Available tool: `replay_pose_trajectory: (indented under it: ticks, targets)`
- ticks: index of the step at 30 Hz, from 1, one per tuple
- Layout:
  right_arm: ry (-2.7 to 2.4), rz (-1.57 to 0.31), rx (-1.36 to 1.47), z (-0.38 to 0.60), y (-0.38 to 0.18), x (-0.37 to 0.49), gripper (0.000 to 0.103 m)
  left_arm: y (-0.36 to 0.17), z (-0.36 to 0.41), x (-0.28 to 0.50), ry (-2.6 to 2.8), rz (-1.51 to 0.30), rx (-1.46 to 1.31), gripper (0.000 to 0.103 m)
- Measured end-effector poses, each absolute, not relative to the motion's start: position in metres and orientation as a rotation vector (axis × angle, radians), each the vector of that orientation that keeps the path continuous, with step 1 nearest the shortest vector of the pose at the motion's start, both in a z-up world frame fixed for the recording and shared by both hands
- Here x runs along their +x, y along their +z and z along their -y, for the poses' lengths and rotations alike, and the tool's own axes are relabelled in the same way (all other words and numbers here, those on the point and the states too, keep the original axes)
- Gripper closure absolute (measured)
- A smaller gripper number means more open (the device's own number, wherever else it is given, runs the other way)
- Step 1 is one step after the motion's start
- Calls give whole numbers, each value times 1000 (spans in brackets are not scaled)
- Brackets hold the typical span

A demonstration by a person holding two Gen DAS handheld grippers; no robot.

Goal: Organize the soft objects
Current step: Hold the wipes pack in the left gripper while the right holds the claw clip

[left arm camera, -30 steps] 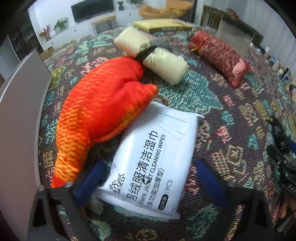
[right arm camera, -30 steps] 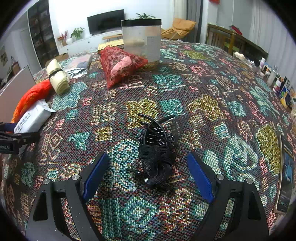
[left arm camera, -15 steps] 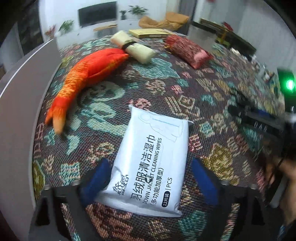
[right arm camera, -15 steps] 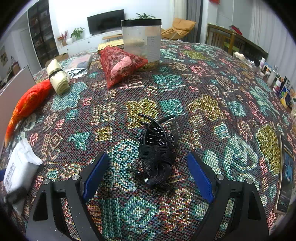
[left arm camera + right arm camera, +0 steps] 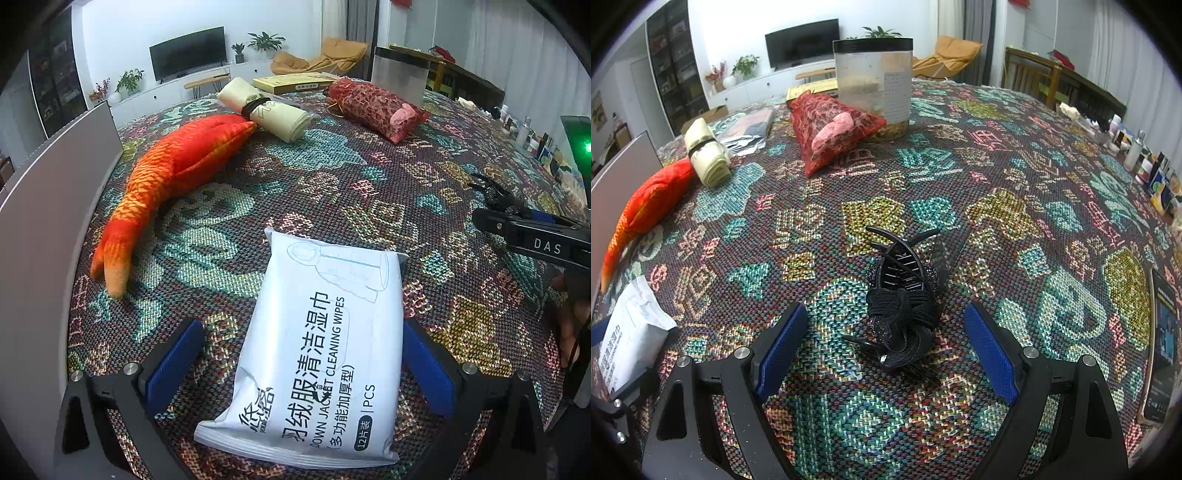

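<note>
The pack of wipes (image 5: 321, 354) lies flat on the patterned tablecloth (image 5: 332, 177), just set down, with the plush fish (image 5: 173, 170) at ten o'clock. The left gripper (image 5: 303, 365) has just been opening; its jaws stand spread beside the pack, seemingly clear. Next it should back away. The right gripper (image 5: 886, 343) hovers spread around a black hair clip (image 5: 905, 295), not touching.

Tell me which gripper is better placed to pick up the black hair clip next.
Right. The right gripper already straddles the black bow-trimmed claw hair clip, jaws open either side. The left gripper sits around the white wipes pack.
</note>
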State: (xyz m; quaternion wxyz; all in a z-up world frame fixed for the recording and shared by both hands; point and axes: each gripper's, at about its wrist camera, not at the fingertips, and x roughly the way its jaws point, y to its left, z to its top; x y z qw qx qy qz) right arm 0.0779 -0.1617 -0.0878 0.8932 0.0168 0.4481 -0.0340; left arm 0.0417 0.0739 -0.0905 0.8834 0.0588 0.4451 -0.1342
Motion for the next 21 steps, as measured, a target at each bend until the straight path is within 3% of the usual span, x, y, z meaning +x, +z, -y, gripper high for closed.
replay_pose_trajectory:
  ticks: [21]
  targets:
    - [-71,-930,35,162,-88,78,14,-91,-74,42,-279,-926,122,0]
